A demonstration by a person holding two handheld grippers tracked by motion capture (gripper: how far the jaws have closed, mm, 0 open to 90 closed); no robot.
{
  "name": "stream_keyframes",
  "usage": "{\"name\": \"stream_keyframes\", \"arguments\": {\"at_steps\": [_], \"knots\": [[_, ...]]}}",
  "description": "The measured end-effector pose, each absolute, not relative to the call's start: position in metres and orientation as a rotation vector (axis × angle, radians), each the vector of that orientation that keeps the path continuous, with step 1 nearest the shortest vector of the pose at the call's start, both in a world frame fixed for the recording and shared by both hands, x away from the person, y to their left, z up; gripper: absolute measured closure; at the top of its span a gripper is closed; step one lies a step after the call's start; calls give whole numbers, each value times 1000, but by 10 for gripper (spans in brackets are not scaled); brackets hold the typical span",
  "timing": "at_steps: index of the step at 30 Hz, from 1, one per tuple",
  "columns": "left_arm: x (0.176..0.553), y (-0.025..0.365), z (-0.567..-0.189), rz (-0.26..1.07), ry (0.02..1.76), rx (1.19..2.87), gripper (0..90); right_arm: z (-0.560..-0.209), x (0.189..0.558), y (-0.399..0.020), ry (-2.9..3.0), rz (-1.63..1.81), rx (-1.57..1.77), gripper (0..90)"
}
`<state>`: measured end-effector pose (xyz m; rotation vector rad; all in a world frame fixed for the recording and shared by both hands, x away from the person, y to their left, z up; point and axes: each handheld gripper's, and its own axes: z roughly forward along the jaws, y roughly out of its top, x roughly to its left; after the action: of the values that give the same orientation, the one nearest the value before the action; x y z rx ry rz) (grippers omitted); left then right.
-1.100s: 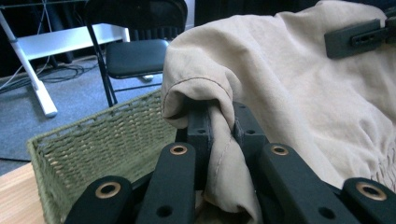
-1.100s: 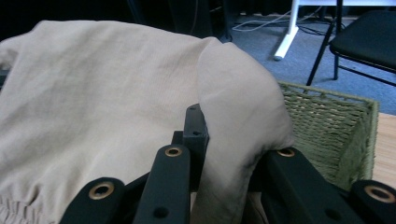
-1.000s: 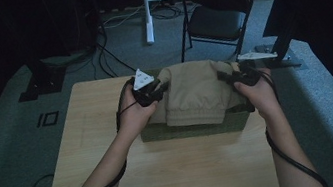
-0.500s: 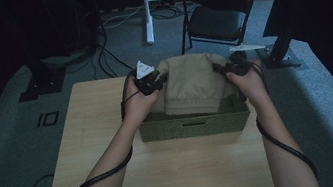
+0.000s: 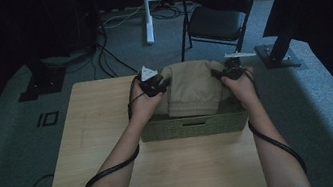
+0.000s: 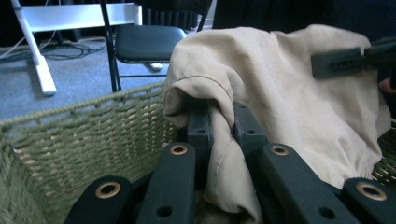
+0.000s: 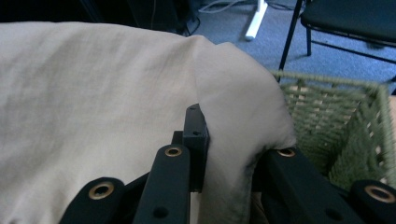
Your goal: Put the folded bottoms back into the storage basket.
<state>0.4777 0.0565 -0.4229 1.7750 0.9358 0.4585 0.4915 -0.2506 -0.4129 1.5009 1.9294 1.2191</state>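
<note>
Wooden table (image 5: 114,157) bears the basket (image 5: 192,126); both grippers, left (image 5: 162,85) and right (image 5: 219,73), pinch the cloth (image 5: 192,92). Lower evenly, keeping cloth between the fingers until it settles inside.

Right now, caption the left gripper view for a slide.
Black tongs pinch folded beige cloth over green woven basket.

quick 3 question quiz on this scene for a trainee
1. True or false: both grippers are shut on the beige cloth.
2. What is the cloth being held over? A) a green woven basket B) a metal tray C) a bucket
3. What stands on the floor beyond the table?

Key:
1. True: left gripper and right gripper each pinch a fold.
2. A, the basket.
3. A black folding chair.
</note>
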Motion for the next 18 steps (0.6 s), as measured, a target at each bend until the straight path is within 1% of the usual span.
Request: {"name": "stream_keyframes", "arguments": {"at_steps": [2, 4, 14, 18], "knots": [[480, 56, -431, 467, 938, 1784, 818, -426, 495, -248, 1938, 1194, 1517, 768], [482, 57, -437, 467, 925, 1784, 818, -430, 496, -247, 1934, 1191, 1523, 768], [492, 56, -468, 410, 1009, 1838, 803, -469, 505, -240, 1981, 1098, 1590, 767], [496, 59, -477, 391, 1061, 1866, 795, -476, 507, -239, 1983, 1095, 1617, 764]]}}
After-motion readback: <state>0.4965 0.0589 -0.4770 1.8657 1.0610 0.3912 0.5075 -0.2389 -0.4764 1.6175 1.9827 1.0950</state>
